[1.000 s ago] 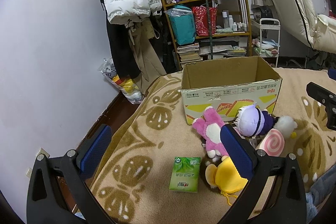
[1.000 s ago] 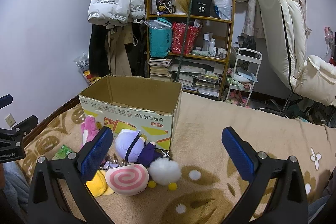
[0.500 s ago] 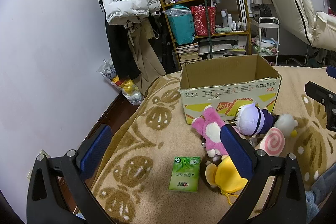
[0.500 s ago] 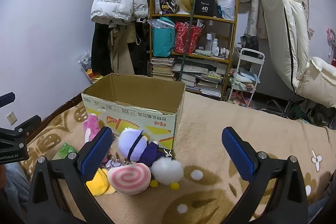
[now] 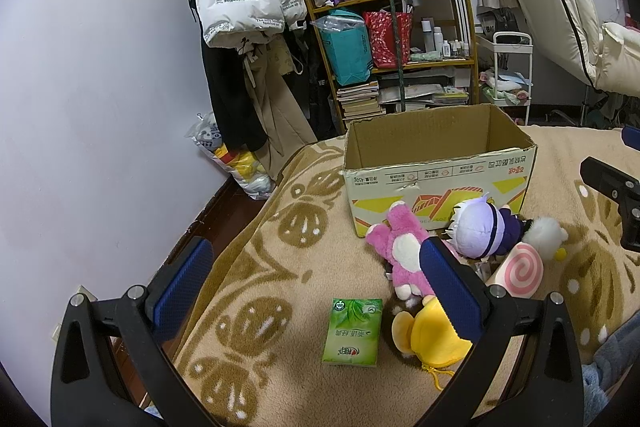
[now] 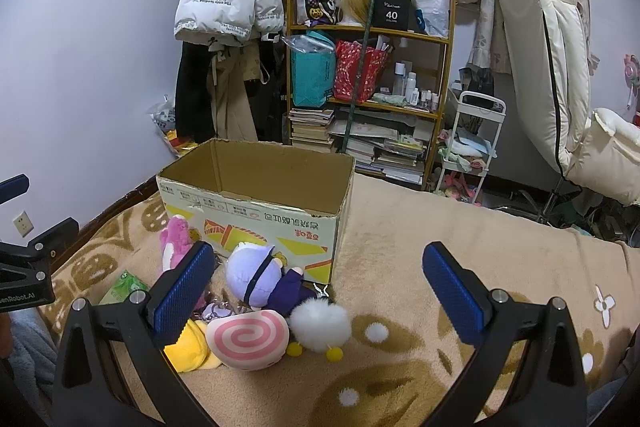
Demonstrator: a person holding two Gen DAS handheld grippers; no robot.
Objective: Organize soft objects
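Observation:
An open cardboard box [image 5: 440, 179] [image 6: 256, 215] stands on the beige blanket. In front of it lie a pink plush [image 5: 400, 251] [image 6: 174, 235], a purple-haired doll [image 5: 480, 231] [image 6: 256, 277], a pink swirl cushion [image 5: 520, 271] [image 6: 248, 341], a white pompom [image 5: 544, 231] [image 6: 320, 323], a yellow plush [image 5: 428, 339] [image 6: 190, 347] and a green tissue pack [image 5: 352, 333] [image 6: 122, 287]. My left gripper [image 5: 316, 287] is open and empty above the tissue pack. My right gripper [image 6: 320, 295] is open and empty above the pompom.
A wooden shelf [image 6: 368, 75] with bags and books stands behind the bed. Coats [image 5: 240, 7] hang on the wall at the left. A white cart [image 6: 468, 147] and a cream chair [image 6: 560, 67] are at the right. The blanket's left edge [image 5: 224, 227] drops to the floor.
Both grippers have drawn slightly nearer the box and toys. Both stay open and empty. The toys have not moved.

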